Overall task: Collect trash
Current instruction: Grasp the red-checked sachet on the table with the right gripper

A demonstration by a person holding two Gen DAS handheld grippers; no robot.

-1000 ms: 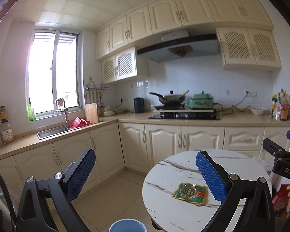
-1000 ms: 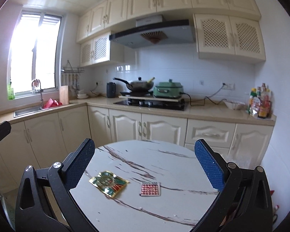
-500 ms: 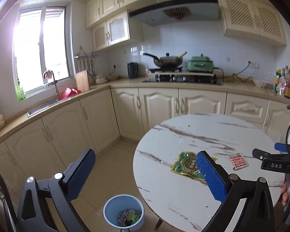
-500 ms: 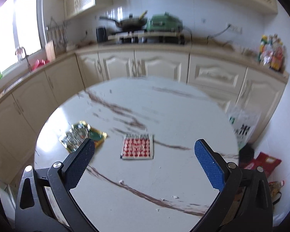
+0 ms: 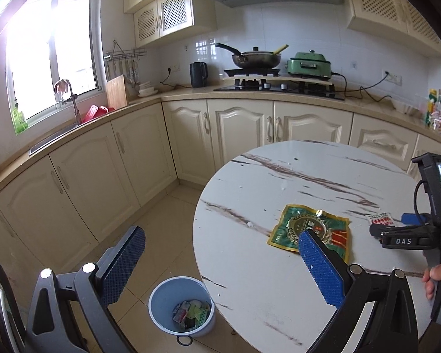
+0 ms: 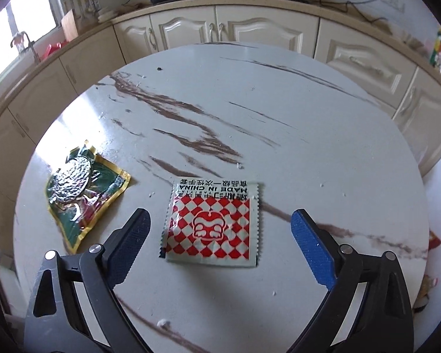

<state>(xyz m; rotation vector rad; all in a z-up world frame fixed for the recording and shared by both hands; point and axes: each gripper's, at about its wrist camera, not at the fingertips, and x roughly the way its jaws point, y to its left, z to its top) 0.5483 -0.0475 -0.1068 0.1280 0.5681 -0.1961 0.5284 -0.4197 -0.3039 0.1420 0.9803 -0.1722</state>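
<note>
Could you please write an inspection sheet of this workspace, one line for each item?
Surface: round marble-look table, with small crumbs.
Job's things: red-white checked packet and green-gold wrapper lie flat on the table, apart; blue bin stands on the floor beside the table, with trash already inside.
Clutter: nothing seen on the table beyond crumbs.
Tongs: right tongs are closing, the checked packet between the pads but not yet pressed; left tongs open, empty.
Cables: black cords run along the counter to wall sockets.
Surroundings: kitchen counter with wok, green cooker, kettle, sink; bags on the floor, right of the table.
</note>
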